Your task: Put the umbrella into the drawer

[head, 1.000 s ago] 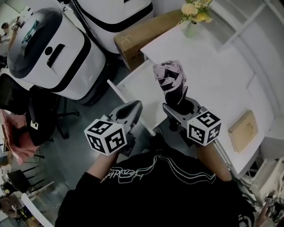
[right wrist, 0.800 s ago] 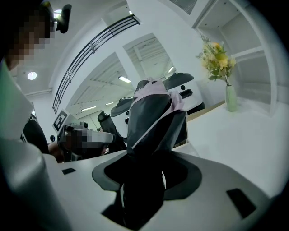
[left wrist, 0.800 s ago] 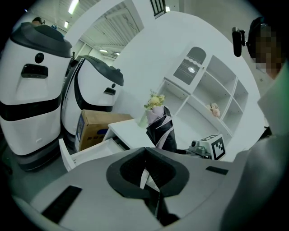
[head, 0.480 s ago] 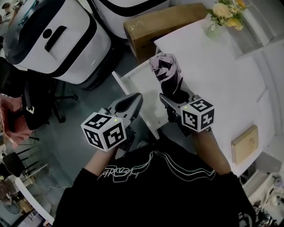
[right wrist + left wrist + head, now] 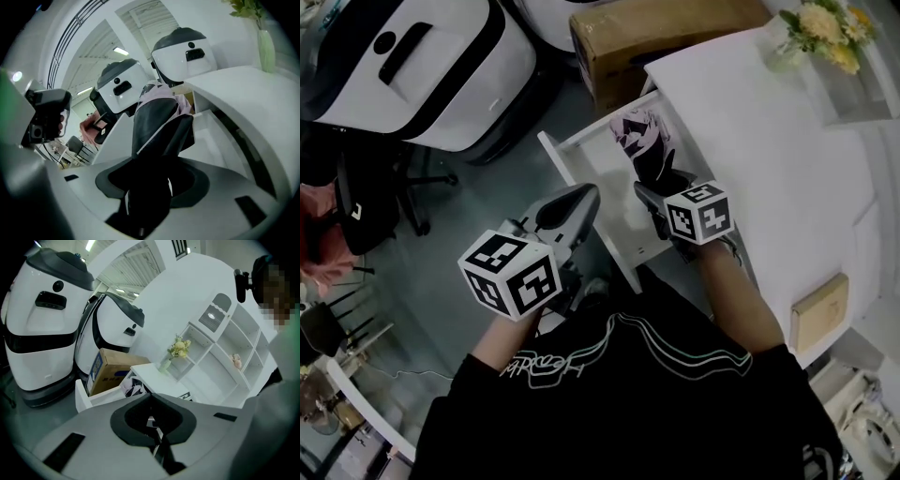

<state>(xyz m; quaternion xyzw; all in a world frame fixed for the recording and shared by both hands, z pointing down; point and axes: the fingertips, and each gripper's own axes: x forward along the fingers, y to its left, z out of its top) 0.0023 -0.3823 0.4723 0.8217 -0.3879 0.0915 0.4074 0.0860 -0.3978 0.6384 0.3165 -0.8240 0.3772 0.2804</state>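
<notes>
The right gripper [image 5: 660, 187] had sunk toward the open drawer [image 5: 598, 164]. Its jaws were clamped on the near end of the folded umbrella [image 5: 641, 141], which was tilted down and away so the far end hung over the drawer's inside, apparently not yet laid down. The left gripper [image 5: 570, 199], jaws together and empty, waited just left of the drawer front, probably ready to push it shut.

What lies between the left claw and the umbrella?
Only the drawer: its front wall and bare white floor, shown in the head view.
</notes>
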